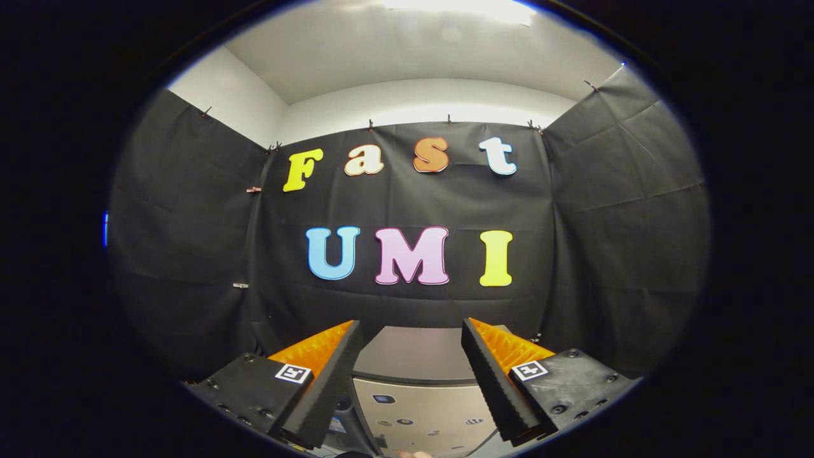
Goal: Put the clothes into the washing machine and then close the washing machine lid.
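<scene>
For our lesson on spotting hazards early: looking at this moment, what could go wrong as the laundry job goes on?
1. The hand-held gripper is open with nothing between its fingers; no clothes are in sight, so finding and grasping them may go wrong.
2. The washer lies low between and beyond the fingers, its lid seemingly down; lowering the fingers blindly could knock its top.

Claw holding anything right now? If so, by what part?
Nothing is held. The claw is open, its fingers spread with only air between them, raised above the washing machine that lies ahead and below.

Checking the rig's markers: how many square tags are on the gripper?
2: one tag on the left finger's base, one tag on the right's, washing machine between the open fingers.
</scene>
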### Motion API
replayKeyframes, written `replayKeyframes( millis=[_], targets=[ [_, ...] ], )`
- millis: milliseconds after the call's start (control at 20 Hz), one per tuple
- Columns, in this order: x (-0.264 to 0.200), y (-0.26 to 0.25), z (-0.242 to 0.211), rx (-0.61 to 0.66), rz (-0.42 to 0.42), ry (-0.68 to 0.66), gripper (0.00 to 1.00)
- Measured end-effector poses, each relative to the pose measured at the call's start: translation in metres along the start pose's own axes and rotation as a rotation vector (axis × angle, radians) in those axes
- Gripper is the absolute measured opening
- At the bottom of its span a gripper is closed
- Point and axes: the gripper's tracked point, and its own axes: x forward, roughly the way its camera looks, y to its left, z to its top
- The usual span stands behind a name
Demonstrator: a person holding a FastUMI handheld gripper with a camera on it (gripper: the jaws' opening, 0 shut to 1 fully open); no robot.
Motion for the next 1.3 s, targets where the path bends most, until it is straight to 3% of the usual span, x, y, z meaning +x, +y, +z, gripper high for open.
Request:
replayKeyframes(
  millis=[1300],
  targets=[
    [0.006, 0.0003, -0.003, 0.009, 0.008, -0.005, 0.98]
  ],
)
